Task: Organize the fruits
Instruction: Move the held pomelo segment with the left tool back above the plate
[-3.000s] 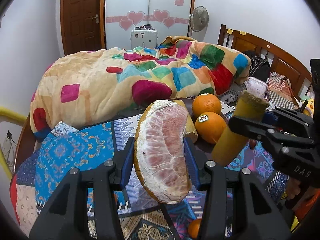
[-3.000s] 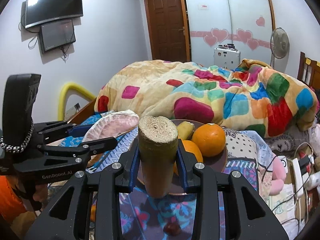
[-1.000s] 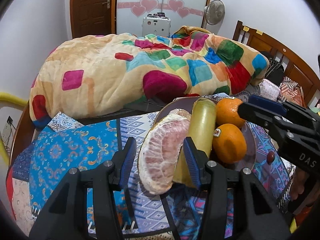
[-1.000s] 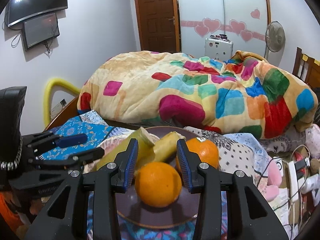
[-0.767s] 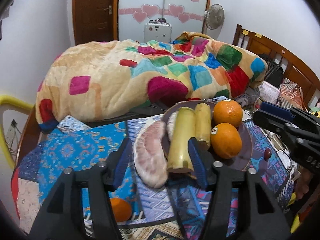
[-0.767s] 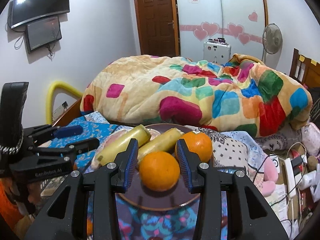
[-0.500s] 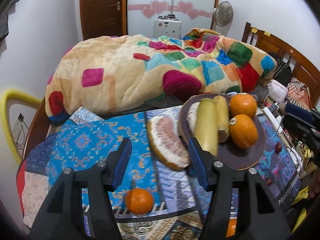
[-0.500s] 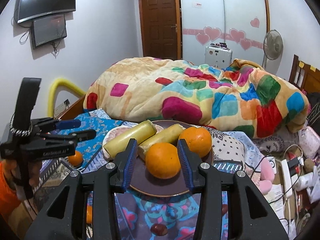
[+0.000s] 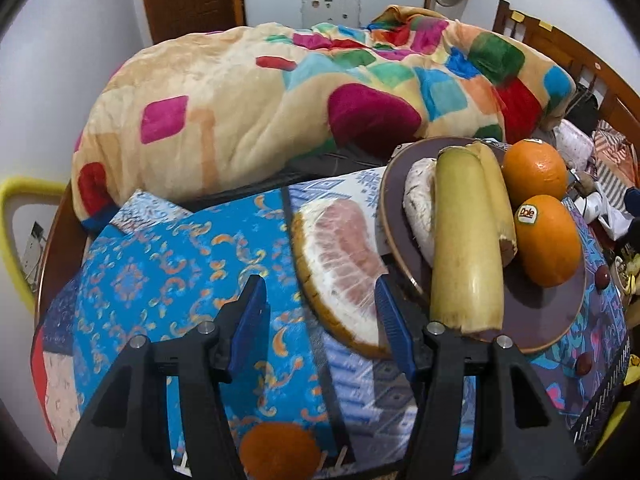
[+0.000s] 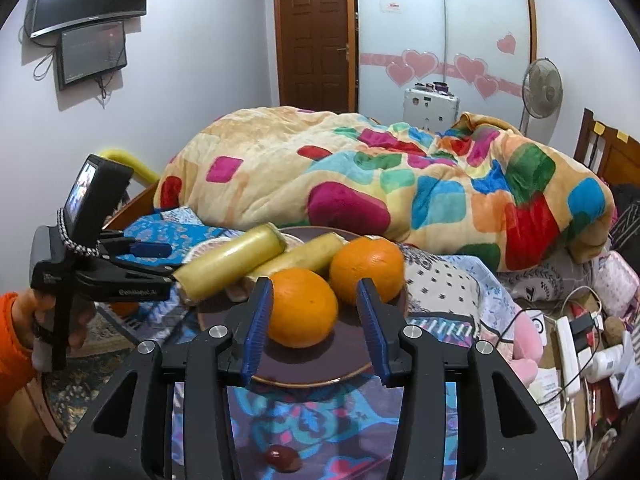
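Three oranges point(image 9: 547, 240) show, two on the one plate point(image 9: 556, 316). Two yellow stalks point(image 9: 466, 240), two pomelo pieces point(image 9: 340, 264) and three small red fruits point(image 9: 602, 276).

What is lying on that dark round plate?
On the plate lie two oranges, two yellow-green stalk pieces and a pale peeled chunk; the stalks cover most of that chunk.
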